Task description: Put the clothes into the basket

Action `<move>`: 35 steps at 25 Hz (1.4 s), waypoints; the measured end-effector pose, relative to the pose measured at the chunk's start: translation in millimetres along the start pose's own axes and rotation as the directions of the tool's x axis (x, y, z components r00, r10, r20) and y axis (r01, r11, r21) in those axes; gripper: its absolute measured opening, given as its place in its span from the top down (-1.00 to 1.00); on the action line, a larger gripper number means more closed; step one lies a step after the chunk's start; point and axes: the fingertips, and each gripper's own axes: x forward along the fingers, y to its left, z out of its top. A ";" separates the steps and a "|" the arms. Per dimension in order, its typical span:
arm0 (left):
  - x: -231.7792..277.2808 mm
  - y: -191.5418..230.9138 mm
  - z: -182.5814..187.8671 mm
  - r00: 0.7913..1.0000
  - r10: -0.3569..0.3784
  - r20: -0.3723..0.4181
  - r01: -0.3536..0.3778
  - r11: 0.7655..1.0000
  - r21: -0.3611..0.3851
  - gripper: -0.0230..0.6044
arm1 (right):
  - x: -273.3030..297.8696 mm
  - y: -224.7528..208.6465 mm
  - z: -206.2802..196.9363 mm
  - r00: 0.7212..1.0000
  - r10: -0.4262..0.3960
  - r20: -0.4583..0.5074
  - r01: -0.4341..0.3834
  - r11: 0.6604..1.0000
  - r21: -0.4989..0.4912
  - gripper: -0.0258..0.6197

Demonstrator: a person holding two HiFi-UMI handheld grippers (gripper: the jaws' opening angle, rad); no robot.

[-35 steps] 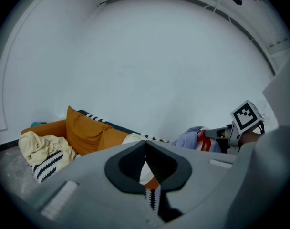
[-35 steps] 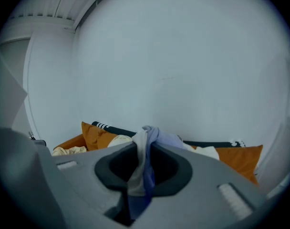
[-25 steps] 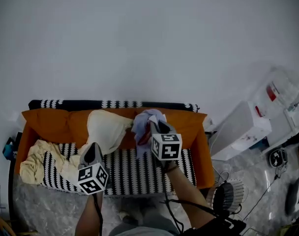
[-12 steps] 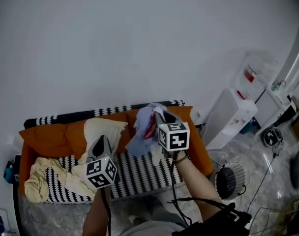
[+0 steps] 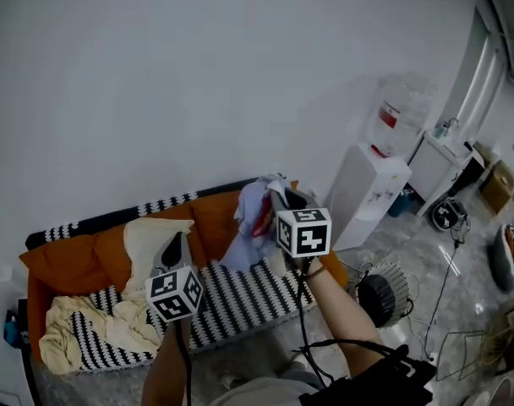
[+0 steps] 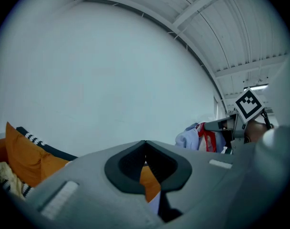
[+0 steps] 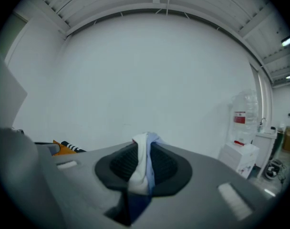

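While right gripper (image 7: 145,141) jaws pinch blue-white garment (image 7: 141,171) | left gripper (image 6: 145,143) jaws pressed together

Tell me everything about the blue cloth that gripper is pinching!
The blue cloth is soft, crumpled fabric, pale blue with white and red bits. The right gripper is shut on one bunched fold, which pokes up between its pads. The rest hangs down loose in front of the sofa.
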 end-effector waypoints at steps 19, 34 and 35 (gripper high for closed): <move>49.4 -260.8 -42.6 0.961 -0.275 -0.041 0.277 0.960 0.048 0.90 | -122.4 -233.3 -21.6 0.982 -0.189 0.020 0.188 0.981 0.055 0.70; 91.1 -480.4 -108.6 0.882 -0.458 -0.114 0.465 0.885 0.042 0.90 | -229.8 -432.8 -73.7 0.936 -0.352 0.009 0.349 0.930 0.113 0.70; 93.8 -493.5 -113.3 0.872 -0.473 -0.125 0.481 0.875 0.044 0.90 | -237.6 -444.9 -78.1 0.929 -0.371 0.004 0.368 0.922 0.123 0.70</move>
